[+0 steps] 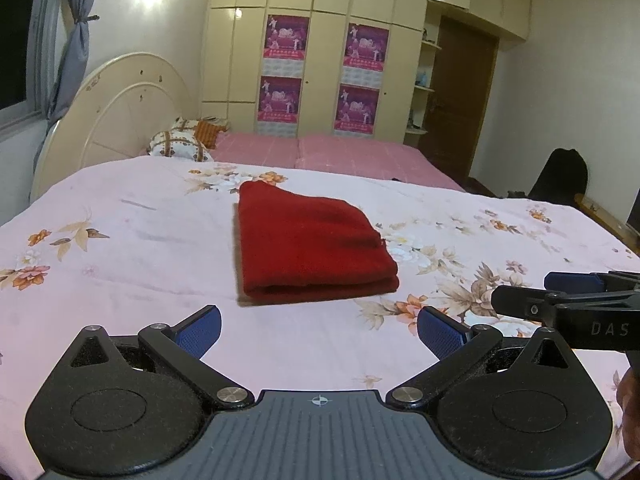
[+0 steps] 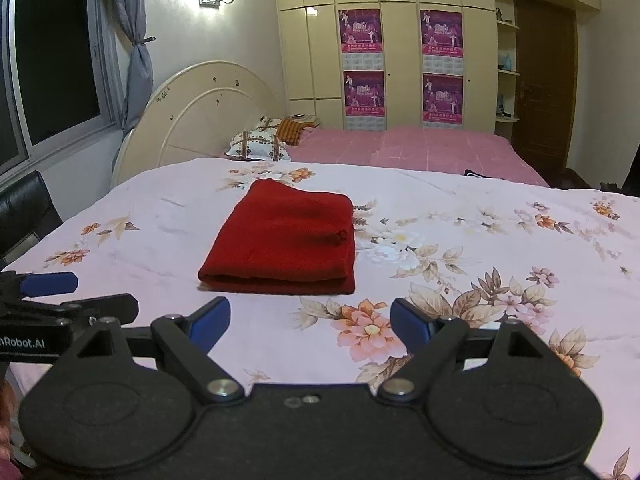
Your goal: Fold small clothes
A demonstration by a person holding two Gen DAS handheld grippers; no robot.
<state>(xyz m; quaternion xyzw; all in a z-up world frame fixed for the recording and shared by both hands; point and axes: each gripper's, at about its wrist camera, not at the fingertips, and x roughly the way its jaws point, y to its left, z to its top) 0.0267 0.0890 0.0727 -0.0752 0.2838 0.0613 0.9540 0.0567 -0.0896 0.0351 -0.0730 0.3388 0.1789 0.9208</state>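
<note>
Both hand-held grippers hover over the near edge of the bed, jaws spread wide and holding nothing: the left hand-held gripper [image 1: 319,330] and the right hand-held gripper [image 2: 310,320], side by side. Just ahead of them a red cloth [image 1: 310,246], folded into a thick rectangle, lies flat on the pink floral bedspread [image 1: 120,240], clear of both sets of blue pads [image 1: 200,330]. Beyond are patterned pillows [image 1: 180,145], a cream headboard [image 1: 120,108] and a wardrobe [image 1: 320,60] with purple posters [image 1: 286,36].

home bedroom | bed [image 1: 120,240] with floral sheet, pillows [image 1: 180,146] upper left | cream wardrobe [image 1: 320,40] along the back | curtained window [image 2: 52,60]
</note>
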